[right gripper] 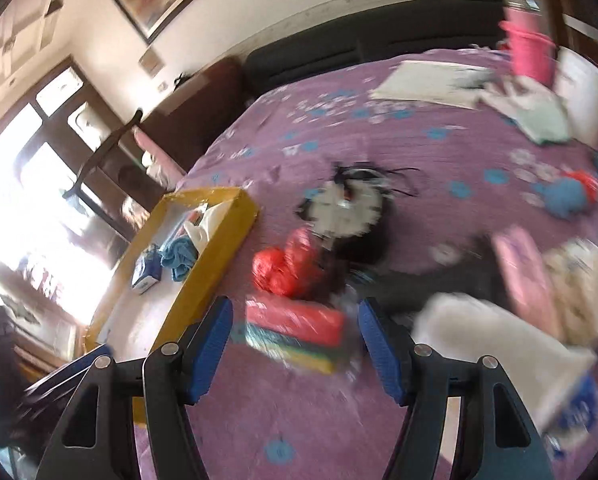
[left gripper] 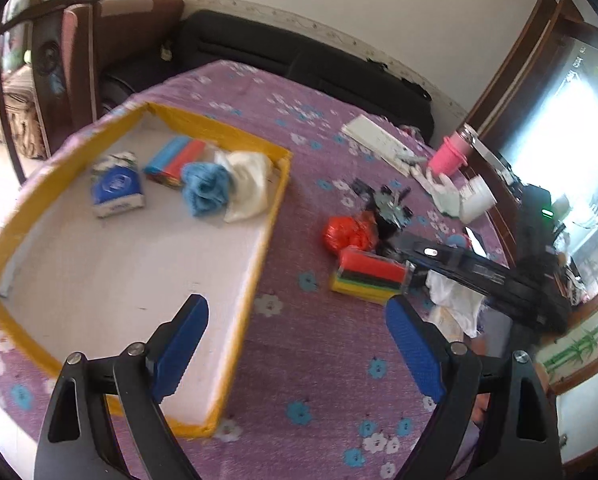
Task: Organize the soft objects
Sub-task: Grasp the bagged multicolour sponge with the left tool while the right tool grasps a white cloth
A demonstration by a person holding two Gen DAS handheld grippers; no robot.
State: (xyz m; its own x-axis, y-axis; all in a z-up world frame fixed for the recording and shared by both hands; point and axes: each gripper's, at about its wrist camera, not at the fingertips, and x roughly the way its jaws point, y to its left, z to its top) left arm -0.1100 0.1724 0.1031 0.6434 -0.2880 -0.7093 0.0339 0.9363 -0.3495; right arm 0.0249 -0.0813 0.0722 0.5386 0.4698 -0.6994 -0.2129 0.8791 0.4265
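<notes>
Left claw (left gripper: 297, 344) hovers wide open over the purple-clothed surface (left gripper: 319, 380), its left finger above the yellow-rimmed tray (left gripper: 255, 280). Right claw (right gripper: 295, 346) gapes empty just short of the sponge pack (right gripper: 295, 330) at 12 o'clock; bare cloth lies beneath it.

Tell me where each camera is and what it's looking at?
Left wrist: rides the open left gripper, facing the yellow-edged tray and purple cloth; its blue fingers show.
Right wrist: rides the open right gripper, facing the sponge pack; view blurred.
Both show tray, sponge pack, red bag.
</notes>
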